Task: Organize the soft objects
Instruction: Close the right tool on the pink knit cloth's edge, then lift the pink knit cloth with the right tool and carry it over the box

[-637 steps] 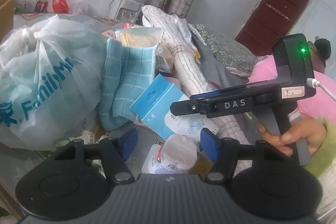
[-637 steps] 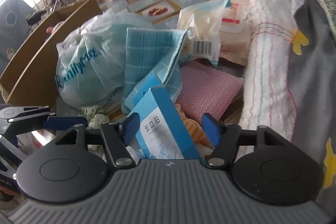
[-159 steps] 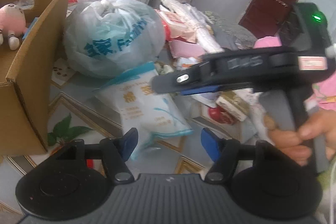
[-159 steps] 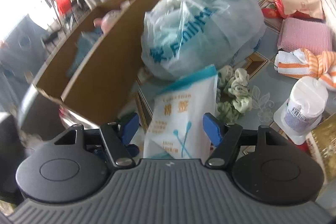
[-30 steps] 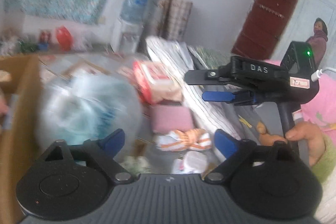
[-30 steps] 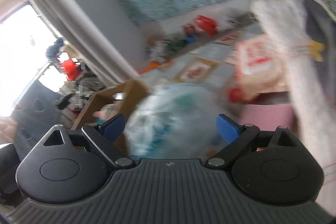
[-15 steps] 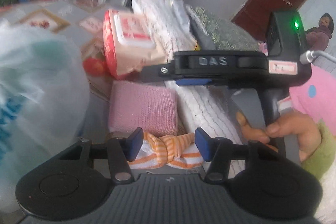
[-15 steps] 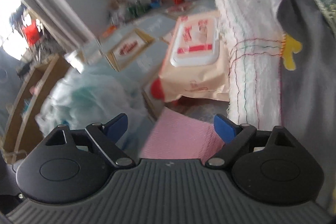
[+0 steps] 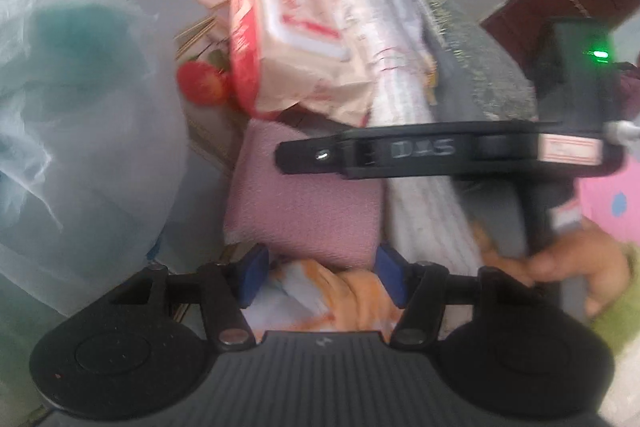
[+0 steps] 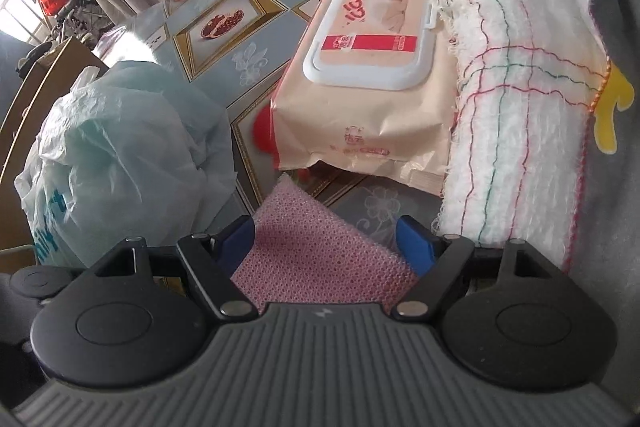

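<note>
Both tongs (image 9: 322, 273) (image 10: 326, 245) angled steeply downward

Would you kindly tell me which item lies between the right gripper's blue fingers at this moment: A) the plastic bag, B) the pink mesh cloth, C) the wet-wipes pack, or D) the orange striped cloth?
B: in the right wrist view the pink mesh cloth lies between the right gripper fingers, with the wet-wipes pack farther off.

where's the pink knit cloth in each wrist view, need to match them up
Left wrist: the pink cloth lies at centre, just beyond the left gripper, under the right gripper's arm.
Right wrist: the pink cloth sits low at centre, between the fingers of the right gripper.
Shared landmark: the wet wipes pack lies just beyond the cloth in both views.
</note>
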`<control>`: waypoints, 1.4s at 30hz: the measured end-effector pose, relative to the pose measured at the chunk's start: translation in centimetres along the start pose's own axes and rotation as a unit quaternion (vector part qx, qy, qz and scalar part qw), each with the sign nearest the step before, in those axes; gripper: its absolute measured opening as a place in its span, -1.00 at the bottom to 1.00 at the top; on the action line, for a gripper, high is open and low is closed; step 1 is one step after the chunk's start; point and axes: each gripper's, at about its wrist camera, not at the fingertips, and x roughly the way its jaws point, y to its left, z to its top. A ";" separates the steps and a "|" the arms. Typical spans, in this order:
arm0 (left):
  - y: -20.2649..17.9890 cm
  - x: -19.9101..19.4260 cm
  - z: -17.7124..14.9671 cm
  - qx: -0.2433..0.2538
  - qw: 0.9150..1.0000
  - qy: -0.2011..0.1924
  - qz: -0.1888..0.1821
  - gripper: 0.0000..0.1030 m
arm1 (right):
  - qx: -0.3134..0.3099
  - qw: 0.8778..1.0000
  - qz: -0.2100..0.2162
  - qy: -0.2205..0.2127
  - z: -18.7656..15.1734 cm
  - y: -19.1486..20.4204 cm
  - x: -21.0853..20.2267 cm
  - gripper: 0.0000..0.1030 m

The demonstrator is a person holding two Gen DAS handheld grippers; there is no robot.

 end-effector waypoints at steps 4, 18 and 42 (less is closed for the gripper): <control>0.5 0.8 0.0 -0.008 1.000 0.005 -0.007 0.15 | 0.007 1.000 0.007 0.009 0.2 -0.3 0.3 0.53; -0.2 -1.8 -0.3 -0.007 0.997 -0.071 0.018 0.07 | 0.042 0.998 0.032 -0.042 -1.2 -1.4 -3.1 -0.20; -4.9 -18.4 -5.7 0.076 0.963 -0.257 0.042 0.01 | 0.060 0.969 0.141 -0.196 -6.4 7.9 -15.0 -0.23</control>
